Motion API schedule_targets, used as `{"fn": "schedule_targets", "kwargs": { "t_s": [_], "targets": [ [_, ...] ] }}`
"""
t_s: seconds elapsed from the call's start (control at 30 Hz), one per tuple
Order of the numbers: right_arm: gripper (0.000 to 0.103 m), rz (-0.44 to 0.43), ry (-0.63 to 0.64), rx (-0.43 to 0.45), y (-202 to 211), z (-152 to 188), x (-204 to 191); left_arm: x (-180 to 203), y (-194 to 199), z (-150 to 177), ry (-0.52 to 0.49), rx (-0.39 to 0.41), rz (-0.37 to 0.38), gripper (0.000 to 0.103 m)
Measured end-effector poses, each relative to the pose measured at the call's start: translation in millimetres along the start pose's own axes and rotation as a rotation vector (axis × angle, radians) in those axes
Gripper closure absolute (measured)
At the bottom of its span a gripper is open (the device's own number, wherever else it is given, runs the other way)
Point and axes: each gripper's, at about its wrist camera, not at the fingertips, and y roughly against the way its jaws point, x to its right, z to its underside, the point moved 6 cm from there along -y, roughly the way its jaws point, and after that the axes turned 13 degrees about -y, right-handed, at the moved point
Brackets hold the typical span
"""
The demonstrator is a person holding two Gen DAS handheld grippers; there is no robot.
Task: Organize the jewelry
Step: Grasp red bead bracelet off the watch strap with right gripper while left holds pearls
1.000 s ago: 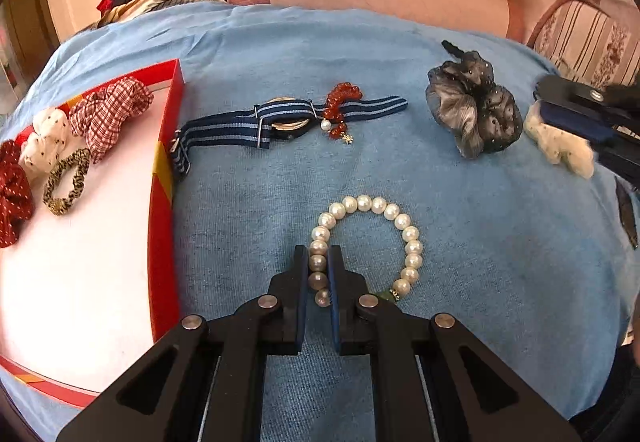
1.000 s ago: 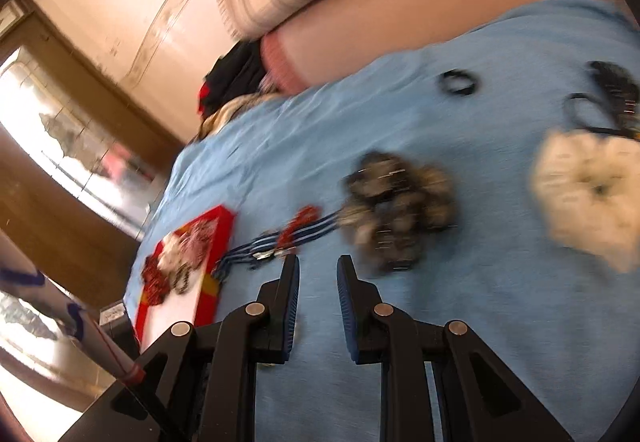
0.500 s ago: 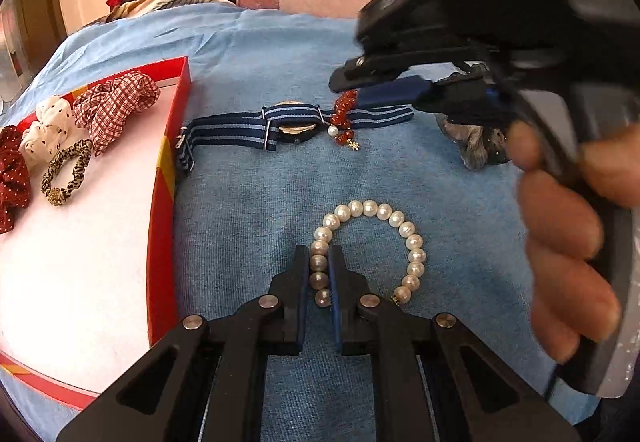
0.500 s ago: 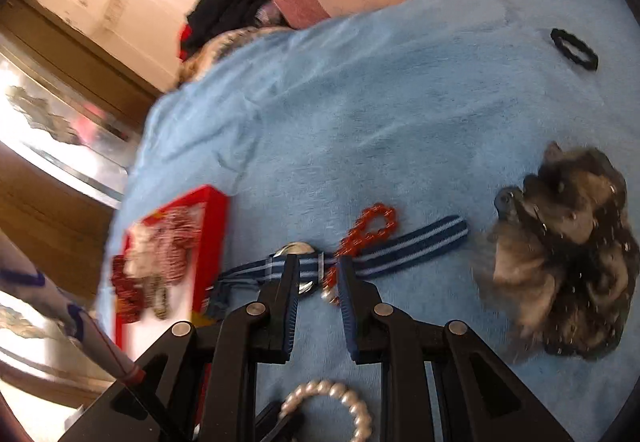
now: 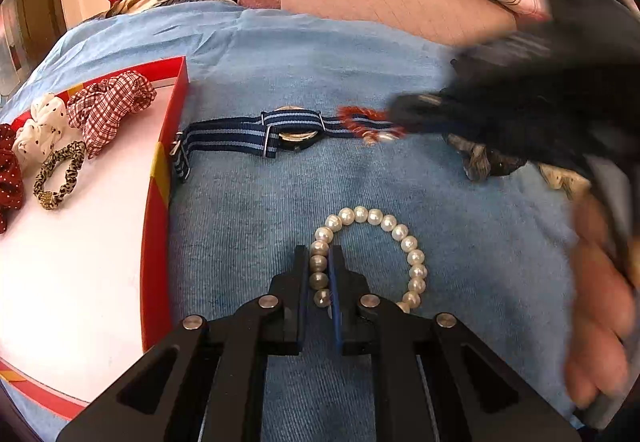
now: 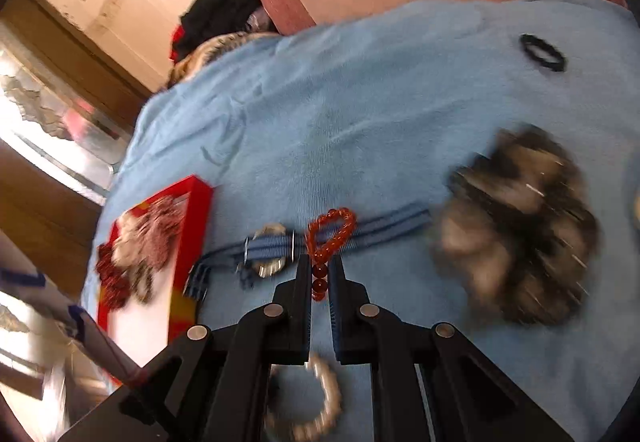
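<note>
Pearl bracelet [image 5: 370, 256] lies on the blue bedspread [image 5: 280, 209], left gripper [image 5: 320, 282] clamped on its near beads. Right gripper [image 6: 320, 282] straddles the red bead bracelet [image 6: 330, 232] draped over the watch [image 6: 272, 254]; whether its fingers grip is unclear. Lift straight up, so the strap stays put.

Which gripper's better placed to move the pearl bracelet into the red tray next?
Left. The left gripper has its jaws closed around the pearl bracelet, and the red tray lies just to its left. The right gripper straddles the red bead bracelet by the striped-strap watch.
</note>
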Motion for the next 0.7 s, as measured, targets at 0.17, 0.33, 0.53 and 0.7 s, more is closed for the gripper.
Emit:
{"fn": "schedule_targets", "kwargs": {
  "t_s": [0.17, 0.33, 0.53, 0.7],
  "targets": [
    [0.095, 0.000, 0.006, -0.010, 38.2, 38.3, 27.1, 1.3, -2.9, -2.8, -0.008, 0.004, -0.004, 0.093],
    [0.094, 0.033, 0.019, 0.015, 54.3, 60.6, 42.4, 3.4, -3.8, -4.5, -0.039, 0.010, -0.016, 0.093],
    [0.093, 0.133, -0.019, 0.011, 45.1, 51.3, 66.2, 2.6, -4.6, -6.5, -0.047, 0.005, -0.013, 0.094],
    [0.092, 0.146, 0.011, -0.017, 36.2, 55.4, 66.9, 12.3, -8.8, -9.5, -0.092, 0.004, -0.030, 0.079]
  ]
}}
